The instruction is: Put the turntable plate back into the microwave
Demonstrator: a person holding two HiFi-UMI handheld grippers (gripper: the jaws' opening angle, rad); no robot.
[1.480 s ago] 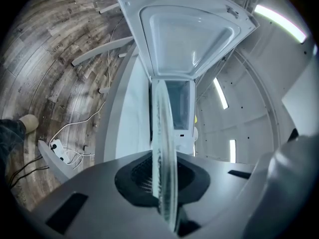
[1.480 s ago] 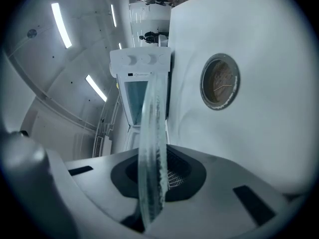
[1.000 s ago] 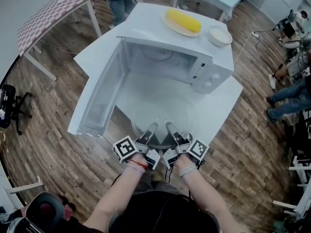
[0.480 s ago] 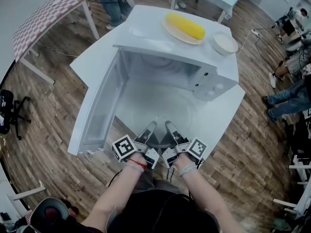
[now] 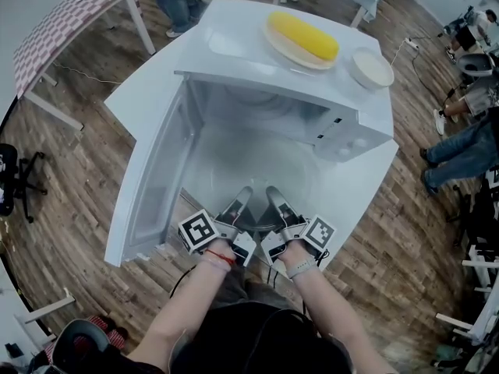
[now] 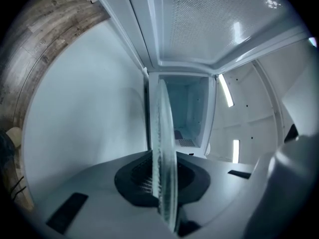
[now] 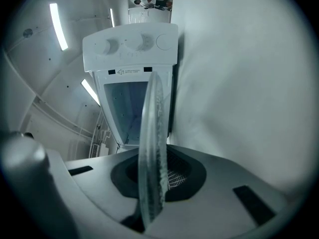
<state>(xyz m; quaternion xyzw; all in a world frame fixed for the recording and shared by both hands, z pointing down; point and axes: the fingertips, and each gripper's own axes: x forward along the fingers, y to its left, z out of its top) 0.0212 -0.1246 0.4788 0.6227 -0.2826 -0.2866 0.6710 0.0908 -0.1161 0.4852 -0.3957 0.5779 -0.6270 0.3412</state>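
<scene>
Turntable plate [image 5: 256, 170] and all hang over a white table [image 5: 148, 80]. On the table stands the microwave [image 5: 343, 127], its door [image 5: 152, 185] swung wide to the left. The clear glass plate is level at the oven's open mouth. Its near rim is pinched by both tongs, the left gripper [image 5: 240, 201] and the right gripper [image 5: 277, 201] side by side, each pair of jaws clamped on the edge.

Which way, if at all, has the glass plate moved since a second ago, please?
Yes: the glass plate, clamped by the left gripper and right gripper, has edged forward, closer to the open microwave.
</scene>
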